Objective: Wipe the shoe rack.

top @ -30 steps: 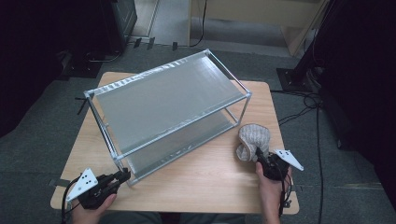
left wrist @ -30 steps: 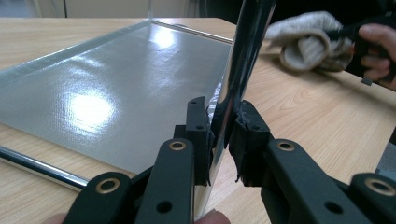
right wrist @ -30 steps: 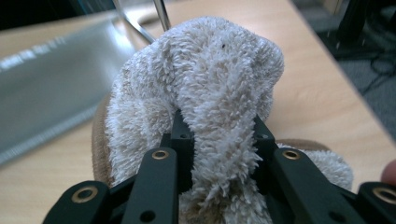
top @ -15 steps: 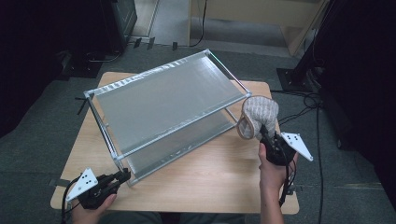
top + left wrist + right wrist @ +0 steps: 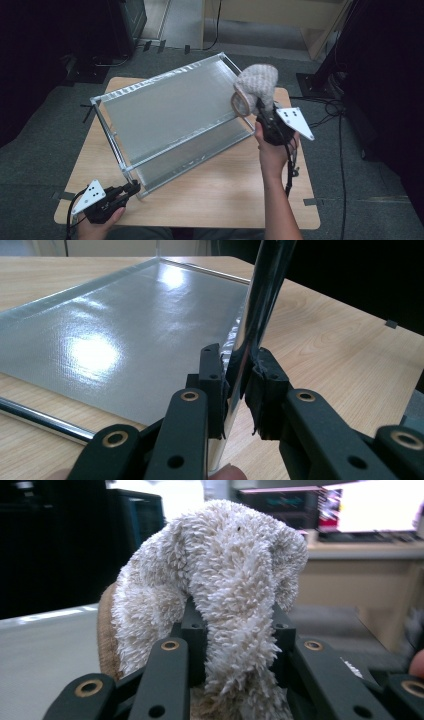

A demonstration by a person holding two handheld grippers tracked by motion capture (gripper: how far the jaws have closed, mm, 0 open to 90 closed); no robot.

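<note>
A silver two-shelf metal rack [image 5: 170, 115] stands slantwise on the wooden table [image 5: 225, 200]. My left gripper [image 5: 132, 189] is shut on the rack's near-left corner post [image 5: 265, 300], close to the table; its pads [image 5: 212, 385] press the chrome tube from both sides beside the lower shelf [image 5: 125, 335]. My right gripper [image 5: 262, 112] is raised at the rack's far right end, level with the top shelf. It is shut on a fluffy white towel [image 5: 255, 85] with a tan edge. The towel [image 5: 220, 575] bulges over the right gripper's jaws [image 5: 235, 625].
Bare table top lies in front of and right of the rack. Cables [image 5: 340, 150] trail over the grey floor at the right. Dark furniture [image 5: 125, 20] stands behind the table at the left, and a light wooden cabinet [image 5: 270, 20] at the back.
My right gripper has lifted the towel off the table beside the rack and carried it up and away to the top shelf's far right corner. The left gripper has stayed put.
</note>
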